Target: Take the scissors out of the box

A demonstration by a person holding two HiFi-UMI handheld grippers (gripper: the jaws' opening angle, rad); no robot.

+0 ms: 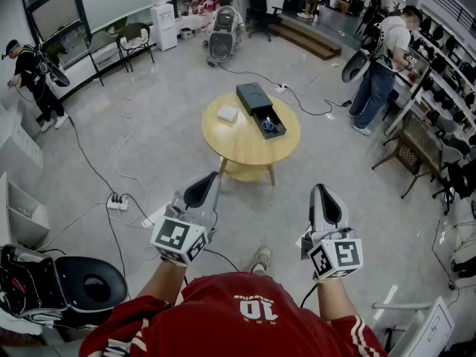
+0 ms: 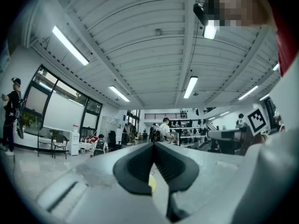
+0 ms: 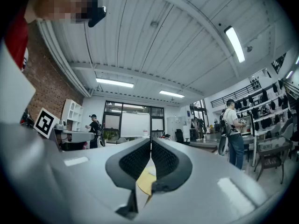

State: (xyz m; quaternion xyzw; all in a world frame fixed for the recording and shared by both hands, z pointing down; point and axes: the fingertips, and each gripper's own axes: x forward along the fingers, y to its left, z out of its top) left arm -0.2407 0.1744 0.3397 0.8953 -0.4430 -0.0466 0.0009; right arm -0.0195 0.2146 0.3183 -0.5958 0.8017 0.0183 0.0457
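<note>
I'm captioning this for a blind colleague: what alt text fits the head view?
Blue-handled scissors lie in an open dark box on a round wooden table ahead. In the foreground, a person in red holds the left claw and right claw, both shut.

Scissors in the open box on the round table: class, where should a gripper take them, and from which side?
Probably the scissors by their blue handles, from above: they lie flat in the box's open tray, whose walls block a sideways approach.
</note>
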